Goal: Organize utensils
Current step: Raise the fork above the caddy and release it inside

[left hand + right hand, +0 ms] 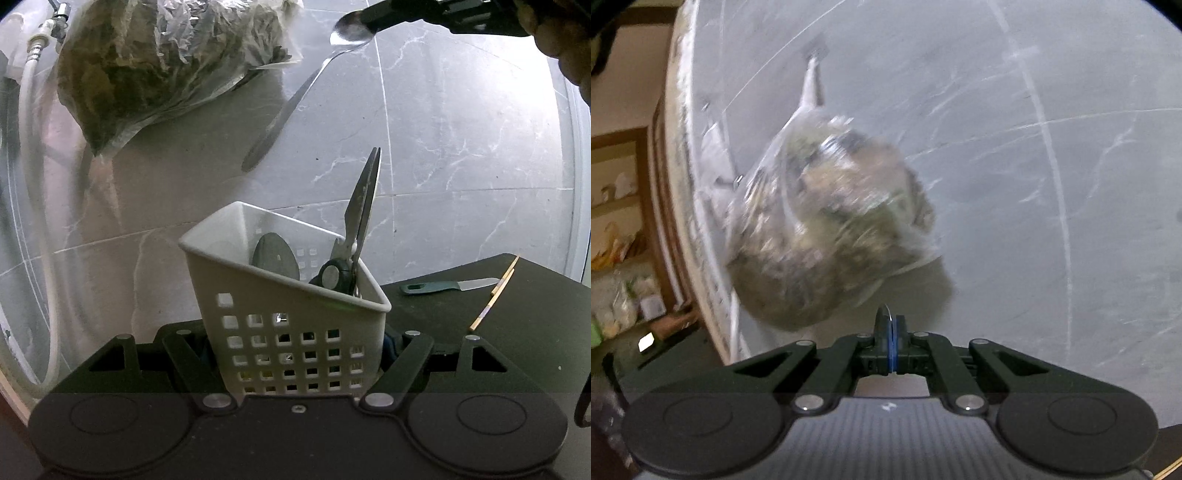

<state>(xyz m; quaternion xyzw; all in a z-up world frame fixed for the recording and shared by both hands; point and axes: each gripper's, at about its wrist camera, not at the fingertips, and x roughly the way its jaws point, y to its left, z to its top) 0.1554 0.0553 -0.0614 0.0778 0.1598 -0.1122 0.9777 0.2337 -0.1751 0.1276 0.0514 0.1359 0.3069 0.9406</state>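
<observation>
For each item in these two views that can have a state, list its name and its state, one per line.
Left gripper: shut on the white basket.
Right gripper: shut on the spoon, held by its bowl, handle hanging down.
Scissors: closed, standing in basket.
Knife: lying on the table.
Chopsticks: lying on table.
Bag: hanging, closed.

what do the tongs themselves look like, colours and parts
Both tongs, left tongs and right tongs, are matte black with angled linkage bars, silver pivot rivets and two round discs on the body. The right has blue pads and a ribbed grey housing.
</observation>
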